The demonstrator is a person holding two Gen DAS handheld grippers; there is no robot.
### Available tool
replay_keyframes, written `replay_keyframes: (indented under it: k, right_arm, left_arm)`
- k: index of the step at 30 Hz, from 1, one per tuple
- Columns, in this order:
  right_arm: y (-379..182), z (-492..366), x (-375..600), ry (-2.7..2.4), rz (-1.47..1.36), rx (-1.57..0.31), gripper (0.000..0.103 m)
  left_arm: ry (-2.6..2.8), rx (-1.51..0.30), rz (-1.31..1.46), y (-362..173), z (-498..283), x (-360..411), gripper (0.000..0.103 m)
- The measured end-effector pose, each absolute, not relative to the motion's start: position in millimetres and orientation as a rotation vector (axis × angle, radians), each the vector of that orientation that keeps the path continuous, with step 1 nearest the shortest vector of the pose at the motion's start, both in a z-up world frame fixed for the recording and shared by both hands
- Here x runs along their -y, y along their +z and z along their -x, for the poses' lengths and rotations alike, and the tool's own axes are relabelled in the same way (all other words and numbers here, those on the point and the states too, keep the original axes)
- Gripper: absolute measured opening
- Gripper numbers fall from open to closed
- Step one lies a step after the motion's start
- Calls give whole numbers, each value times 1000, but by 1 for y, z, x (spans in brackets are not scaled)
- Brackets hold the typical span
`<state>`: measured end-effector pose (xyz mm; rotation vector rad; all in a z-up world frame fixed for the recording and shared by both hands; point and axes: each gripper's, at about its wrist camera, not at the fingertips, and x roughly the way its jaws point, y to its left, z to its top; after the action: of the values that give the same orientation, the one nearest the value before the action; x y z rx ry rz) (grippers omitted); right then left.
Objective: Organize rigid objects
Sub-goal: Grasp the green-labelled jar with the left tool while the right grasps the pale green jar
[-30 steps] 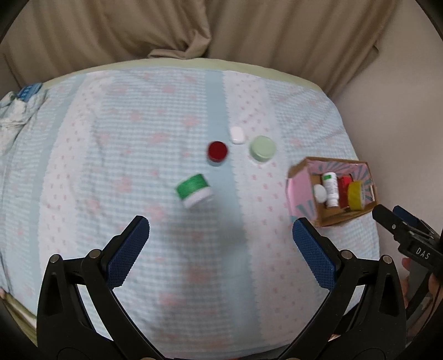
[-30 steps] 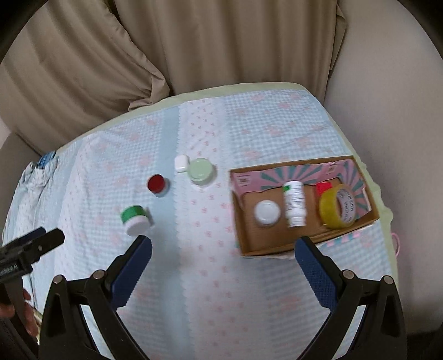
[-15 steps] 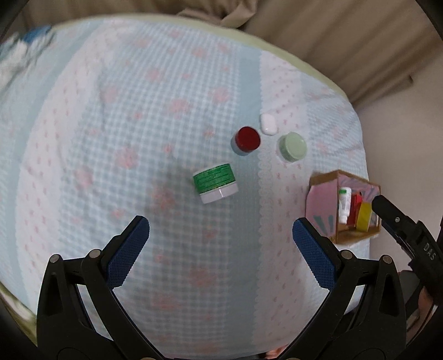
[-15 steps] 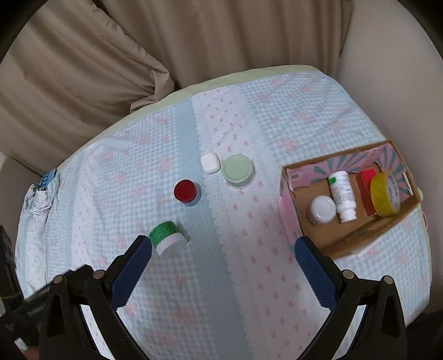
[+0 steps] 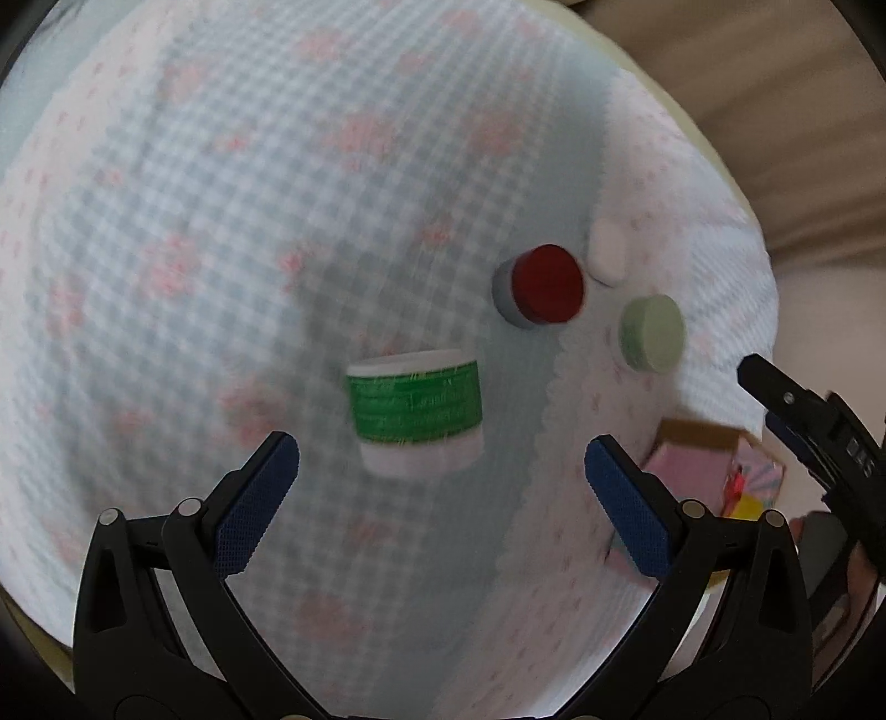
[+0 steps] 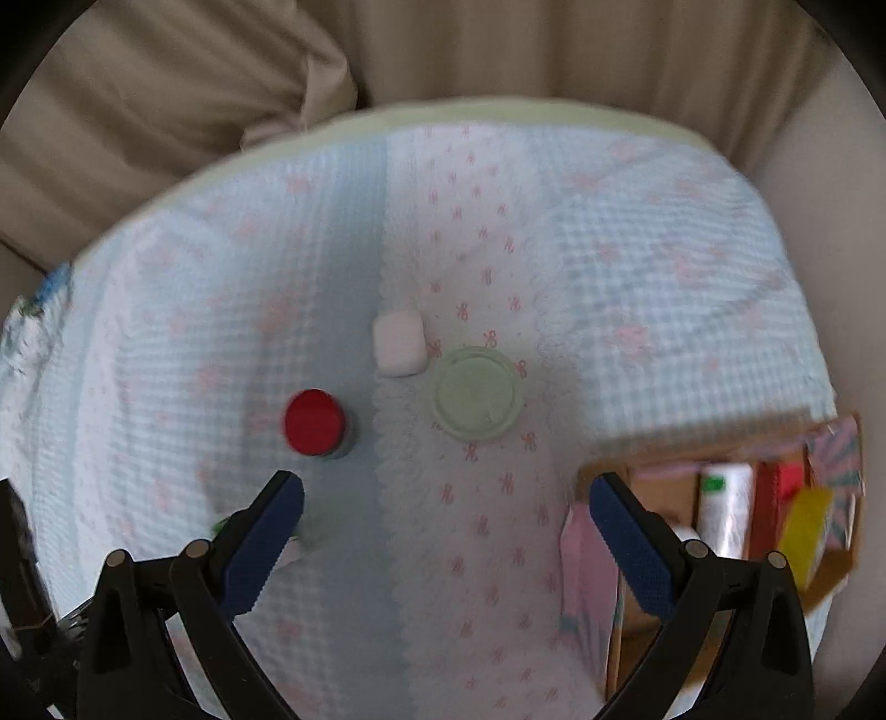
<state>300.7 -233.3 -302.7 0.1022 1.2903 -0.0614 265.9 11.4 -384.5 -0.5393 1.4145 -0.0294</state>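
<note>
Here, a big soft quilt [image 6: 637,266], puffy and bumpy, with pale blue checks, white stripes and tiny pink bows, spread all over the top. Behind it, tan curtains [image 6: 498,50] hanging in long folds. At the right edge of the quilt, a brown cardboard box [image 6: 736,448] with pink and teal paper on its sides, open on top. Inside the box, a white bottle [image 6: 725,515] lying down, something red [image 6: 786,482] next to it and a roll of yellow tape [image 6: 808,531], all a bit blurry. Out on the quilt, well apart from the box, four small things. Biggest, a round white jar with a green label [image 5: 415,415], standing just in front of the left gripper [image 5: 437,471] and right between its two blue bumpy pads, not touched. Left gripper spread wide, holding nothing. Then a flat round pale green lid [image 6: 476,393], smooth and shiny, near the middle of the quilt. Next, a little jar with a red cap [image 6: 314,422] to the left of the green lid, apart from it. Smallest, a white rounded case [image 6: 397,343] like a smooth pebble, just beside the green lid, up and to the left. Right gripper [image 6: 443,520] up over the quilt, spread wide too, empty, with the green lid and the red cap ahead of it. Left pad of the right gripper hiding most of the green-label jar in that view.
</note>
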Motion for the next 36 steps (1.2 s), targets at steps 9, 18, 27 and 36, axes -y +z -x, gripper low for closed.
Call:
replay_keyframes:
  k: [9,18,27,36]
  right_arm:
    - [-391,-363,247,-55,-62,-1439,103]
    - [-434,-379,251,-69,-86,-1519,103]
    - [-451,-384,246,-88,-51,-1530,82]
    - [-441,-388,238,-115,-27,-1495,67]
  left_arm:
    - [45,-1450,558,-440,-285,5,103]
    - [67,-1471,526,-461,-295,24,96]
    - [70,-1469,500,-465,-296,25,69]
    - [21,-1450,514,-459,-293,20,69]
